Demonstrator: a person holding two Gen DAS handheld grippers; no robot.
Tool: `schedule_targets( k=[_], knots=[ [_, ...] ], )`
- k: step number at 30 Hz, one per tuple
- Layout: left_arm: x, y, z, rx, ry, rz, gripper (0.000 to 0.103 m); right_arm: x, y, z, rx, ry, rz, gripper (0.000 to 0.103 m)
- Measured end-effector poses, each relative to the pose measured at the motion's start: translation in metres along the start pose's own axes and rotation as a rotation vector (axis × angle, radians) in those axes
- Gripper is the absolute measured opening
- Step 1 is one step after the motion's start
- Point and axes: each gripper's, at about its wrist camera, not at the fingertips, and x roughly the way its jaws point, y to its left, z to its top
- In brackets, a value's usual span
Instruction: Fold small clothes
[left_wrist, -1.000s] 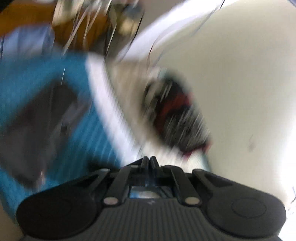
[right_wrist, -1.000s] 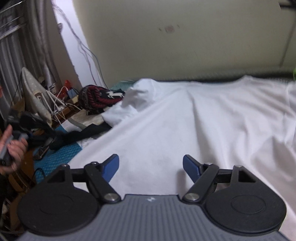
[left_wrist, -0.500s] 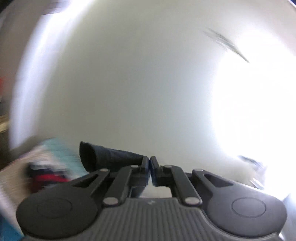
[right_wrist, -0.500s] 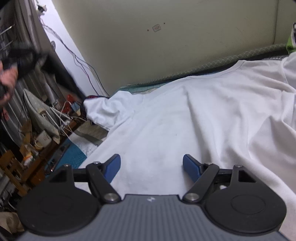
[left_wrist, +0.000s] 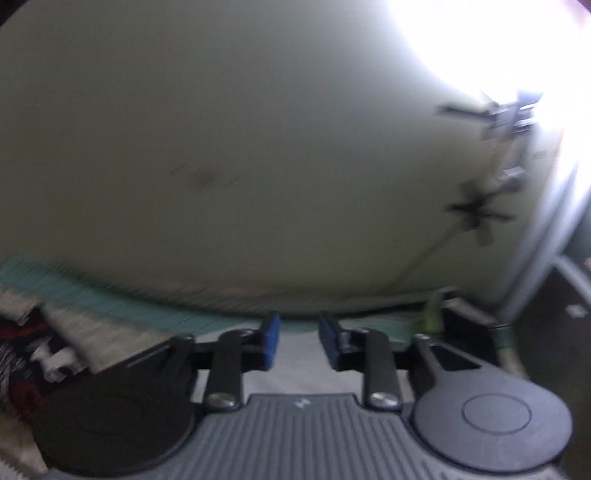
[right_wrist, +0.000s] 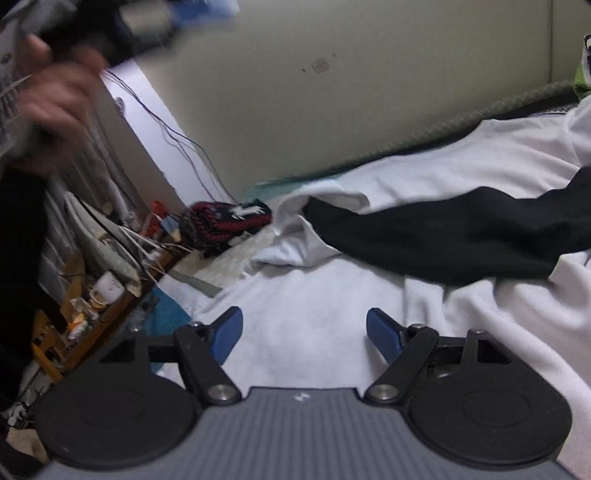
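Observation:
A black garment lies stretched across a white shirt spread on the bed. My right gripper is open and empty, low over the white cloth, short of the black garment. My left gripper is open with a narrow gap and holds nothing; it points at the pale wall above the bed edge, and the view is blurred. The left gripper and the hand holding it show blurred at the top left of the right wrist view.
A dark red and navy knit lies at the bed's left edge; it also shows in the left wrist view. Left of the bed stand an iron, a white mug, cables and clutter on a wooden surface.
The left gripper, shut on the black garment before, swung up and across and has opened. The black garment now lies on the white shirt. The right gripper stayed open and shifted little.

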Motion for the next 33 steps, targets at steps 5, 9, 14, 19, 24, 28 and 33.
schedule_targets(
  k=[5, 9, 14, 19, 24, 28, 33],
  knots=[
    [0.077, 0.071, -0.051, -0.105, 0.169, 0.206, 0.034, -0.045, -0.010, 0.028, -0.029, -0.088, -0.061, 0.070],
    [0.112, 0.081, -0.079, -0.175, 0.235, 0.153, 0.038, -0.061, -0.025, 0.062, -0.209, -0.109, -0.392, 0.071],
    [0.134, 0.065, -0.093, -0.108, 0.165, 0.188, 0.005, -0.035, -0.072, 0.088, -0.227, 0.038, -0.592, 0.056],
    [0.117, 0.083, -0.082, -0.132, 0.037, 0.220, 0.005, -0.025, -0.080, 0.088, -0.253, 0.039, -0.635, 0.001],
    [0.123, 0.087, -0.075, -0.128, 0.041, 0.214, 0.013, -0.047, -0.062, 0.119, -0.294, -0.228, -0.710, 0.000],
    [0.132, 0.082, -0.082, -0.078, 0.072, 0.313, 0.036, -0.008, -0.095, 0.126, -0.251, -0.099, -0.812, 0.011],
    [0.088, 0.081, -0.086, -0.131, -0.054, 0.298, 0.034, -0.033, -0.079, 0.109, -0.237, -0.176, -0.733, 0.029]
  ],
)
